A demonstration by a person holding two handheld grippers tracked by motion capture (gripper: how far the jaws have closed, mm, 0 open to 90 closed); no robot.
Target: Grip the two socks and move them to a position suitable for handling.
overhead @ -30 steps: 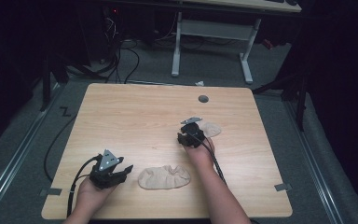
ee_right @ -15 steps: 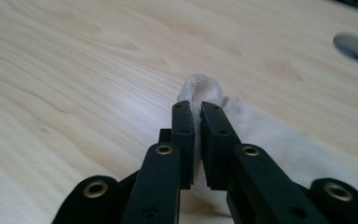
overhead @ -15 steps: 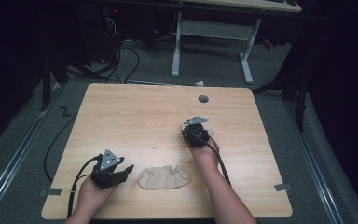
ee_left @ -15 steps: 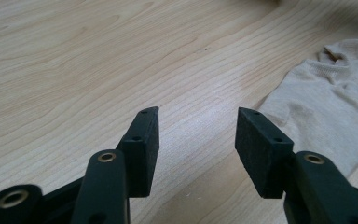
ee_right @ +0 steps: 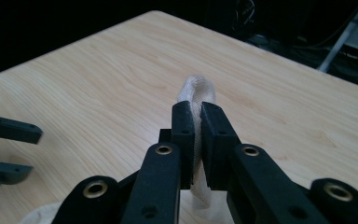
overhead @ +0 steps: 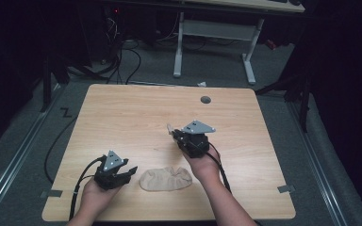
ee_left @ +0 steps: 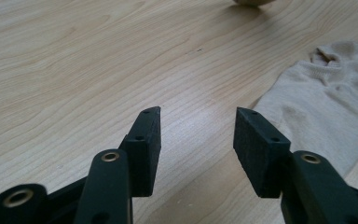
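One sock [ee_right: 196, 100] pinched in right gripper [ee_right: 196, 119], lifted; second sock [overhead: 165, 179] flat on table [overhead: 122, 113], left gripper [ee_left: 196, 133] agape, empty; pairing apparently pending.

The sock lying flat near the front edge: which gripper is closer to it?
Left. The left gripper sits just beside the flat sock, jaws open; the right gripper is farther back, clamping another sock.

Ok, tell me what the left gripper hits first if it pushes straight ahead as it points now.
Probably the beige sock lying on the table: the open left gripper points along bare wood with the sock just right of its line, so it may only graze its edge.
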